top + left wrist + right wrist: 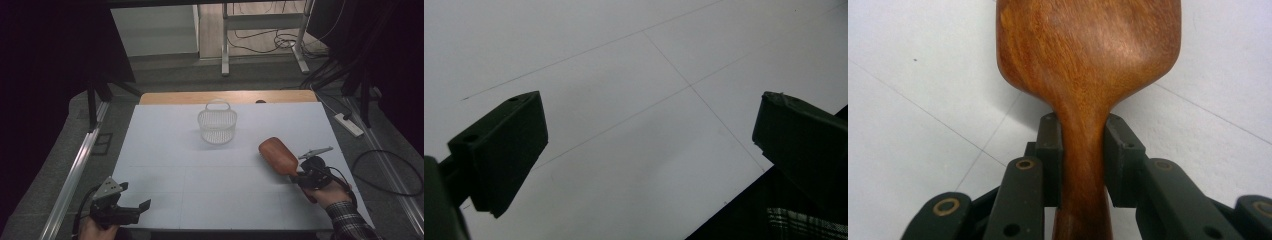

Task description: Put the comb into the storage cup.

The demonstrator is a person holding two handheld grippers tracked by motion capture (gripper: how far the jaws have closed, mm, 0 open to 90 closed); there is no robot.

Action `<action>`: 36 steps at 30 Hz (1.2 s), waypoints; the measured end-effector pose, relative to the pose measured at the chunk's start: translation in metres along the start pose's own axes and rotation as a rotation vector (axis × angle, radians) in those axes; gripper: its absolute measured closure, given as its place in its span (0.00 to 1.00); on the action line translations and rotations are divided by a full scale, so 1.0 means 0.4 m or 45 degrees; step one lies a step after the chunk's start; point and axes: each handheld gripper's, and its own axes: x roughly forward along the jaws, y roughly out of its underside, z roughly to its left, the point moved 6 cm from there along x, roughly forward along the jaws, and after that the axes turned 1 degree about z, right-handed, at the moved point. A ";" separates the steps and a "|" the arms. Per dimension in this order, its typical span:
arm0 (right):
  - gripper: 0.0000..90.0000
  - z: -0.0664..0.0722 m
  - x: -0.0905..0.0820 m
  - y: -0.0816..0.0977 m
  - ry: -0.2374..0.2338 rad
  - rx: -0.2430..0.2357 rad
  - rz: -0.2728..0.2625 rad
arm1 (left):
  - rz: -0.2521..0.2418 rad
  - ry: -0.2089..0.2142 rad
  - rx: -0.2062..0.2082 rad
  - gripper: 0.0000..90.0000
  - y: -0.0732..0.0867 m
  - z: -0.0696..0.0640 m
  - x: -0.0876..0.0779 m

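- Wooden hairbrush (278, 155): reddish-brown, with a broad rounded paddle head and a narrow handle.
- State: clamped at the handle neck, polished back turned up, bristles facing the table.
- Position: right side of the white table, head angled toward the centre, well apart from the basket.

Top of the wooden brush (1088, 60) is cut off by the upper edge in the right gripper view, and its handle end runs out at the bottom edge — bristle side faces away, so can't be seen. In the high view the right gripper (298, 176) is partly hidden behind brush & hand; basket (217, 122) contents too small to tell.
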 end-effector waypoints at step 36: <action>0.80 0.022 -0.085 -0.037 -0.059 -0.006 -0.259 | 0.016 0.093 0.082 0.00 -0.135 -0.032 0.093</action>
